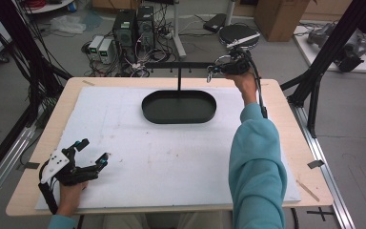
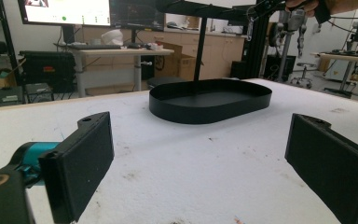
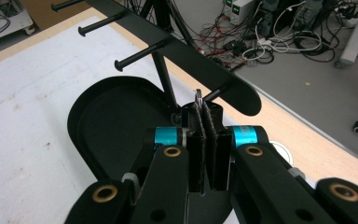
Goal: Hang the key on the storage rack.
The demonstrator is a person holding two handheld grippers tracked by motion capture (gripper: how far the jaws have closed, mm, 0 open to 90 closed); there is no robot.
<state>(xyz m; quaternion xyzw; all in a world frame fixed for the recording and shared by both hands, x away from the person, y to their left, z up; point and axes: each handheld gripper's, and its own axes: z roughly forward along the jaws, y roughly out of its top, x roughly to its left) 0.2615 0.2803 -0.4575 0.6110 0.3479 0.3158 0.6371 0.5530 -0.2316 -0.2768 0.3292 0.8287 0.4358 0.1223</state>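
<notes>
Close by on the counter (image 1: 124, 200), my left gripper (image 1: 91, 152) rests with jaws wide apart, holding nothing. Farther off, above the black tray (image 1: 178, 106), my right gripper (image 3: 207, 135) is clamped on a small metal ring (image 3: 197, 97), just beside the rack (image 3: 186, 51) end peg (image 3: 214, 93), nearer hand

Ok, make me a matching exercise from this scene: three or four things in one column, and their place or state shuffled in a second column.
1. left gripper
2. right gripper
3. black oval tray
4. metal ring

a. pinched between shut jaws
b. on the white mat, under the peg rack
c. open, near the table's front edge
d. raised at the rack's end peg

Pairs: 1-c, 2-d, 3-b, 4-a
</notes>
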